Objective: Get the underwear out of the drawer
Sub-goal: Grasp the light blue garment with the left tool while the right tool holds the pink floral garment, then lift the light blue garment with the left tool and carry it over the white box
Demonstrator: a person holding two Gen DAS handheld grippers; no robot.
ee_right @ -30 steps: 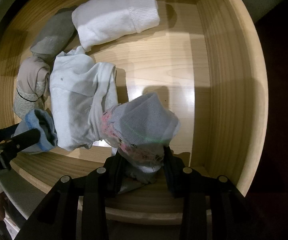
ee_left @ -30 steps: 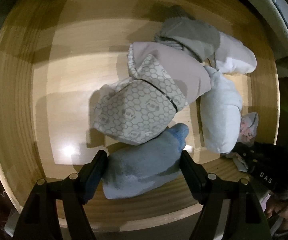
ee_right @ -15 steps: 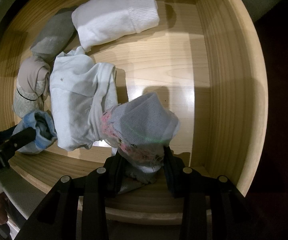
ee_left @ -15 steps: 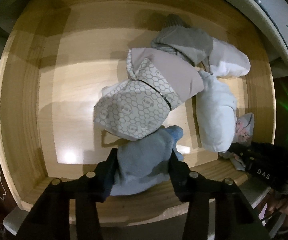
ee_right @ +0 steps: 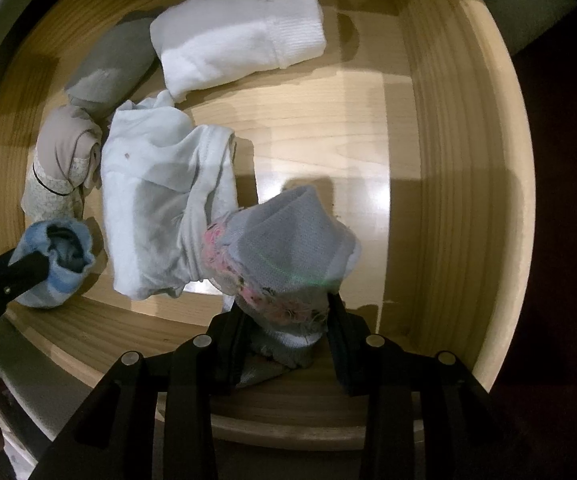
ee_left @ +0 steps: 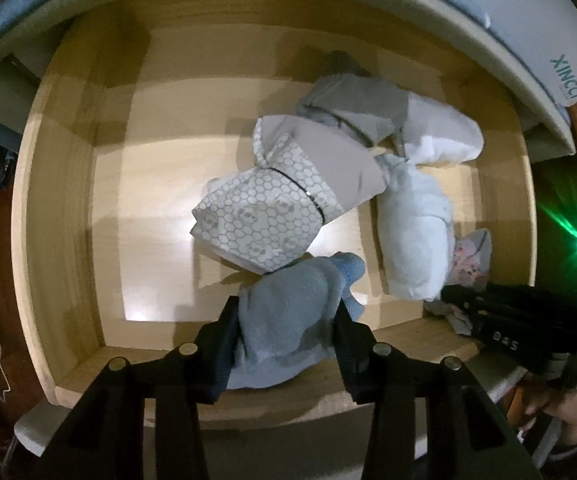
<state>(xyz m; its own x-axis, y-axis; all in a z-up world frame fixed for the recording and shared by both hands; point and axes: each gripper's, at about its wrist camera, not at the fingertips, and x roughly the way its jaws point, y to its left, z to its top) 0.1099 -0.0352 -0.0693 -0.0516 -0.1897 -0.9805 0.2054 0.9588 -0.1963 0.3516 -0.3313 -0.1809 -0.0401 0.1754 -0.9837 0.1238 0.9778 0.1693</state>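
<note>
Left gripper [ee_left: 284, 344] closing — pads squeeze blue sock [ee_left: 288, 316].

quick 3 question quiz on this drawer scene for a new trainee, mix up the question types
1. True or false: the left gripper has a light blue bundle between its fingers.
2. Which piece does the right gripper hold? A) white folded piece B) grey piece with pink floral trim C) honeycomb-print piece
3. Fill in: all the clothes lie in a ____ drawer.

Key
1. True; the jaws are closing on it.
2. B
3. wooden
</note>
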